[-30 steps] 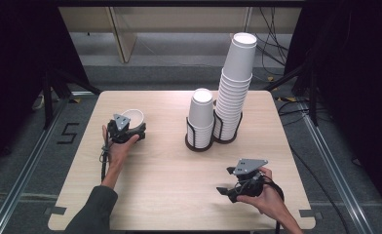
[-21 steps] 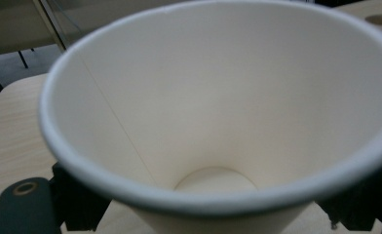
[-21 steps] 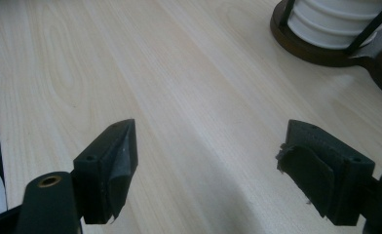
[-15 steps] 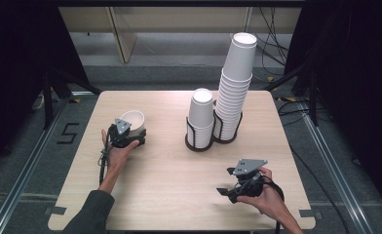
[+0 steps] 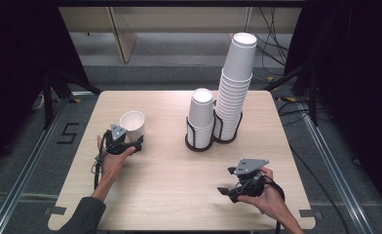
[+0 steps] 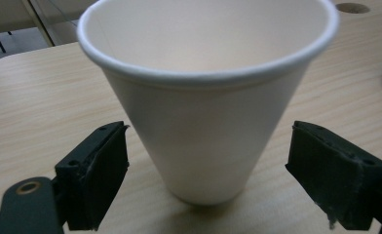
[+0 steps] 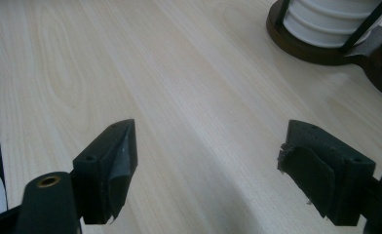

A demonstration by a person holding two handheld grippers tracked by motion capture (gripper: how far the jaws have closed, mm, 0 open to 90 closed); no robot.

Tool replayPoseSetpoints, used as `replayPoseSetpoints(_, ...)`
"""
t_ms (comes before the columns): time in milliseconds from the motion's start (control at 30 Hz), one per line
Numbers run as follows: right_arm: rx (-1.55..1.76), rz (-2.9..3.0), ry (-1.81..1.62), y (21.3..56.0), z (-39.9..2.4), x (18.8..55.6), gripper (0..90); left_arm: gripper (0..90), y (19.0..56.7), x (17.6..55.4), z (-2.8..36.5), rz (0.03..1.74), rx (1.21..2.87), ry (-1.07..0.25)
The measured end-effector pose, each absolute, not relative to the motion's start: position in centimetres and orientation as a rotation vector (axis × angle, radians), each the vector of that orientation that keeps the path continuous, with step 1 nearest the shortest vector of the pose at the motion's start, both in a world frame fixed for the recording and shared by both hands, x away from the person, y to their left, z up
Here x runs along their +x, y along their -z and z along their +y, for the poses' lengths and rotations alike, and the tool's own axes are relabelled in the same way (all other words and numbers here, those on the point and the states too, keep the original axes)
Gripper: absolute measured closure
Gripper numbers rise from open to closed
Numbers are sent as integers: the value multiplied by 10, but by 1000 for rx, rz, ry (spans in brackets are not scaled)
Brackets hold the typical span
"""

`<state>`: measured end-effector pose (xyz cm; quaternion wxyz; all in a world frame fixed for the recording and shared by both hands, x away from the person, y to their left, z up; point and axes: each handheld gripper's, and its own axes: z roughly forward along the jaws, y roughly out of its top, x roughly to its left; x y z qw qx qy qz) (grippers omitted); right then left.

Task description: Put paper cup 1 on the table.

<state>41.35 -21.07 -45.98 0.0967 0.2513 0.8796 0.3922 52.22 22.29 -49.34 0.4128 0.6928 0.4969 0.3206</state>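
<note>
The step in hand looks like taking hold of the lone white paper cup [image 6: 208,122], which stands upright on the left part of the worktop [image 5: 169,180], well apart from the two racked stacks. The left tongs [image 5: 136,142] straddle its lower wall; their jaws have just been closing with the cup between them, yet both pads stand clear of it. The next move calls for closing gently, low on the thin wall, so it neither crumples nor tips. The right tongs [image 7: 206,141] rest wide open and hold nothing over bare wood near the front right. The worktop is pale wood grain, with a short cup stack [image 5: 201,117] and a tall cup stack [image 5: 235,87] in dark wire holders; around it are grey floor and dark curtains.
</note>
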Motion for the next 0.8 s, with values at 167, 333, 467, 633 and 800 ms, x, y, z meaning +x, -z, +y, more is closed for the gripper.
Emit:
replayPoseSetpoints(167, 759, 2593, -1164, 459, -213, 414, 216, 142, 481, 497, 223, 1242, 1696, -815)
replayPoseSetpoints(333, 773, 2563, -1166, 457, -216, 415, 216, 142, 470, 467, 221, 1189, 1679, -771)
replayPoseSetpoints(467, 794, 2528, -1167, 455, -219, 417, 215, 142, 464, 442, 216, 1145, 1671, -757)
replayPoseSetpoints(633, 842, 2506, -1168, 454, -223, 417, 215, 143, 460, 417, 208, 1100, 1657, -724)
replayPoseSetpoints(800, 841, 2514, -1162, 456, -224, 417, 215, 142, 459, 400, 201, 1053, 1677, -698)
